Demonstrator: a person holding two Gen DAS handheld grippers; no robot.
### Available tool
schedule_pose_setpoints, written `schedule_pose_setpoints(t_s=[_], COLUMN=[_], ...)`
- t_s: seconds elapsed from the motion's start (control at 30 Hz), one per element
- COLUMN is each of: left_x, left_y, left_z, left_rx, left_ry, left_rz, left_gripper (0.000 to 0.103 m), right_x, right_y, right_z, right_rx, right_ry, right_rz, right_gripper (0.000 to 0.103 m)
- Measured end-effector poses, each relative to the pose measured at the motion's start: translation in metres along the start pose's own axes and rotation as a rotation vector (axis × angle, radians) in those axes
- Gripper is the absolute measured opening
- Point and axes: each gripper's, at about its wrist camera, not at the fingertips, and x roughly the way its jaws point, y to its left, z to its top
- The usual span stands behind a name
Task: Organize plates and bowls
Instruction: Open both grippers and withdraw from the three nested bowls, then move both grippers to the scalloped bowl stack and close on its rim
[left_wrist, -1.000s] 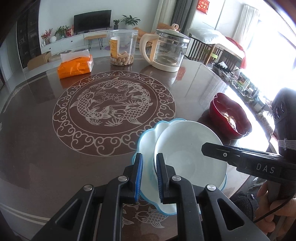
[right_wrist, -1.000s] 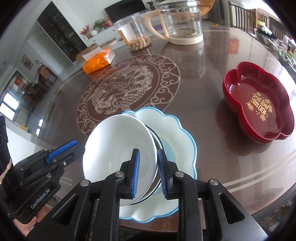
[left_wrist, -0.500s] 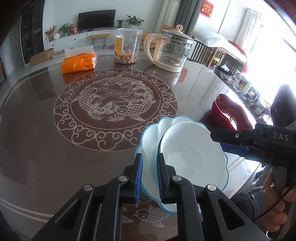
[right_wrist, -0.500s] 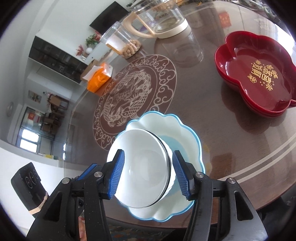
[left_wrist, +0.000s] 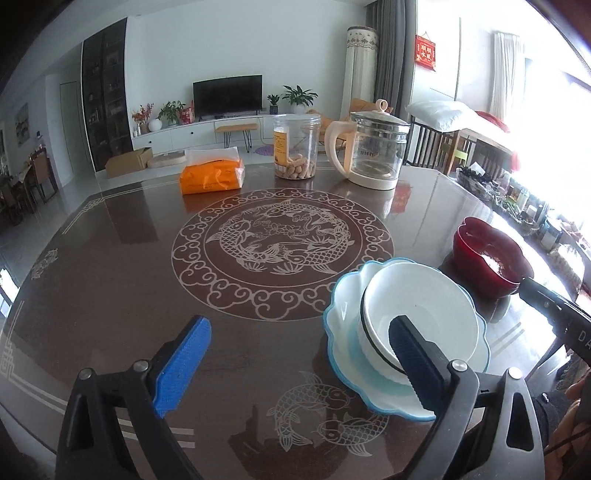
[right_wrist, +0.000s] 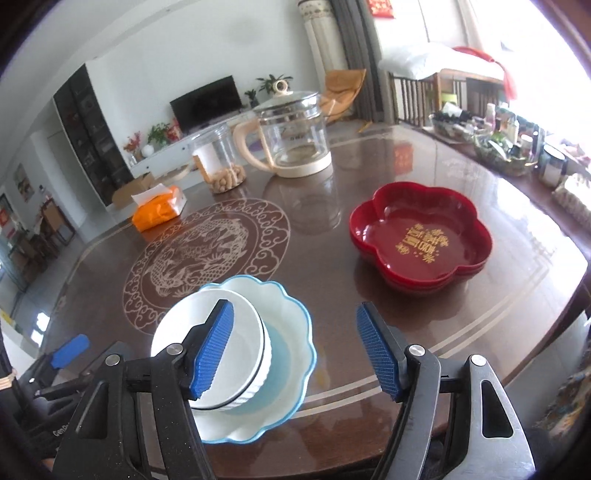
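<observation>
A white bowl (left_wrist: 424, 310) sits inside a scalloped white plate with a blue rim (left_wrist: 343, 332) near the table's front edge. It also shows in the right wrist view as the bowl (right_wrist: 236, 354) in the plate (right_wrist: 291, 332). A red flower-shaped dish (right_wrist: 421, 240) stands to the right, also in the left wrist view (left_wrist: 484, 254). My left gripper (left_wrist: 295, 354) is open and empty, its right finger in front of the bowl. My right gripper (right_wrist: 295, 350) is open and empty, above the plate's right side.
At the back of the brown table (left_wrist: 110, 280) stand an orange tissue pack (left_wrist: 210, 177), a clear jar of snacks (left_wrist: 295, 147) and a glass kettle (left_wrist: 373, 151). The table's front edge lies just below the plate.
Both grippers have opened wide, the right one first, and let go of the bowl, which now rests in the plate. Both have pulled back and up a little.
</observation>
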Motion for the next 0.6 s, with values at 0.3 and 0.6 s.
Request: schedule_pose_setpoints(t_s=[0.3, 0.6], left_x=[0.006, 0.013], left_y=[0.013, 0.008], left_z=[-0.026, -0.032], left_rx=[-0.042, -0.050], left_ry=[0.073, 0.104], left_rz=[-0.001, -0.009], left_gripper=[0.097, 0.097], right_x=[-0.002, 0.000], right_y=[-0.011, -0.012], right_z=[-0.031, -0.039], right_rx=[-0.010, -0.009], right_ry=[0.002, 0.020], right_rz=[-0.134, -0.146], right_gripper=[0.073, 0.073])
